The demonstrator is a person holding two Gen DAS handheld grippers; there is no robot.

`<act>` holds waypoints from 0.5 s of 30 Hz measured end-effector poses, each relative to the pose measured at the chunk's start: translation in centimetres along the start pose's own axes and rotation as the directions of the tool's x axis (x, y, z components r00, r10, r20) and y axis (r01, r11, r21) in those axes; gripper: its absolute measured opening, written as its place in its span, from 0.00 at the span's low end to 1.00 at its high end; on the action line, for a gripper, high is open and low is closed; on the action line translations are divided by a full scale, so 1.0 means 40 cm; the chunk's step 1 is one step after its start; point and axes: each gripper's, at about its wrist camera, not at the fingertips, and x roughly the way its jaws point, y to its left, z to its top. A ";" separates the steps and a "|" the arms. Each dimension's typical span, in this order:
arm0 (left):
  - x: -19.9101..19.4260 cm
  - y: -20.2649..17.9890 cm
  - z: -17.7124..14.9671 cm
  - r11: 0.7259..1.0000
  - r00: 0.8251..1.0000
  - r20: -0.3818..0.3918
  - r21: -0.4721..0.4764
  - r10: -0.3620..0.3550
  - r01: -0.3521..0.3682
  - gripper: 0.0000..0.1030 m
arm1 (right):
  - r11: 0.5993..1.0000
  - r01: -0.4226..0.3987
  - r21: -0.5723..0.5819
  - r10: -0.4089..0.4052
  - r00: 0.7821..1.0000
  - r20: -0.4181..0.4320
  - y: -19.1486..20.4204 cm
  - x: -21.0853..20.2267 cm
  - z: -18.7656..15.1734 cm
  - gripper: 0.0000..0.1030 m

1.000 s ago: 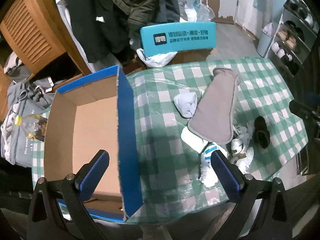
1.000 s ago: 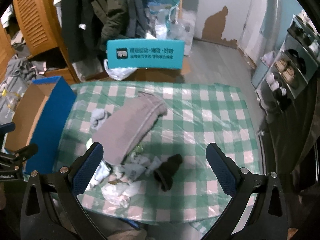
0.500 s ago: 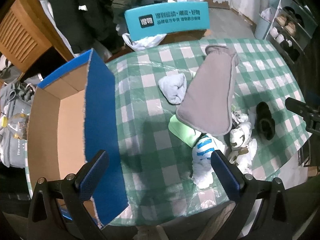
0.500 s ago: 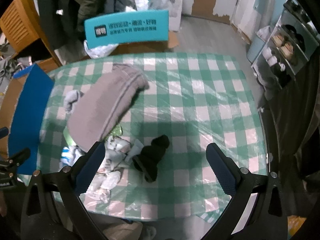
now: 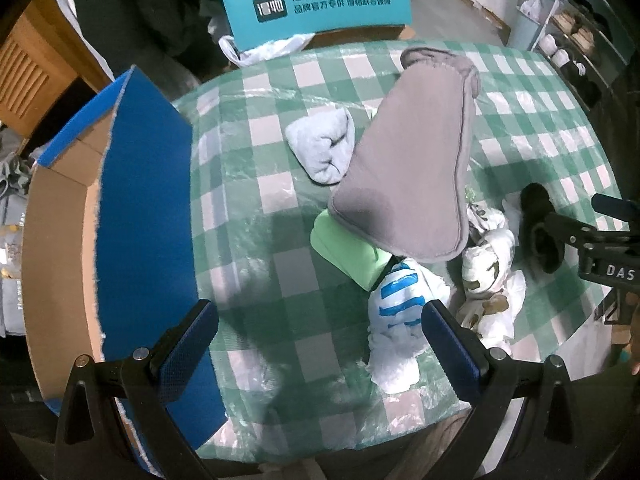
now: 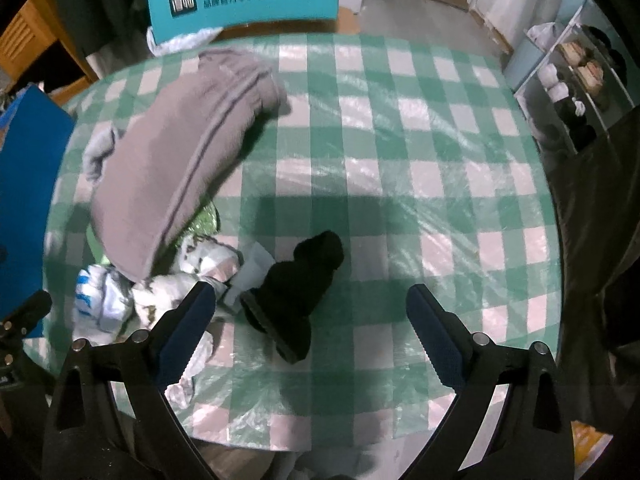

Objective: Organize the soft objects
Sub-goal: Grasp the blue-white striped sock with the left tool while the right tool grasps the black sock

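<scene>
Right wrist: closing right tongs (image 6: 308, 320) straddle black sock (image 6: 298, 292); untouched.

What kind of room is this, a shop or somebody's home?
Most likely a lived-in home. A table with a green checked cloth holds a jumble of socks and a grey garment, dark coats hang behind a teal chair, and shoe shelves line the wall.

Box (image 5: 144, 216) at worktop (image 5: 256, 208) left edge, folded garment (image 5: 416, 160) overlapping sock pile (image 5: 404, 304) right of it, chair (image 5: 320, 4) behind.
</scene>
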 end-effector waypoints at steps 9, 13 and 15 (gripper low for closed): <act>0.045 -0.018 0.003 0.999 0.998 -0.044 0.000 -0.043 0.043 0.99 | 1.000 0.011 -0.016 -0.012 0.998 -0.064 0.003 0.060 -0.003 0.84; 0.055 -0.037 -0.002 0.998 0.997 -0.056 0.021 -0.058 0.059 0.99 | 1.000 -0.009 -0.021 0.008 0.997 -0.083 0.003 0.076 -0.006 0.73; 0.062 -0.049 -0.004 0.997 0.996 -0.062 0.033 -0.065 0.067 0.99 | 1.000 -0.013 -0.020 0.011 0.996 -0.092 0.002 0.084 -0.008 0.69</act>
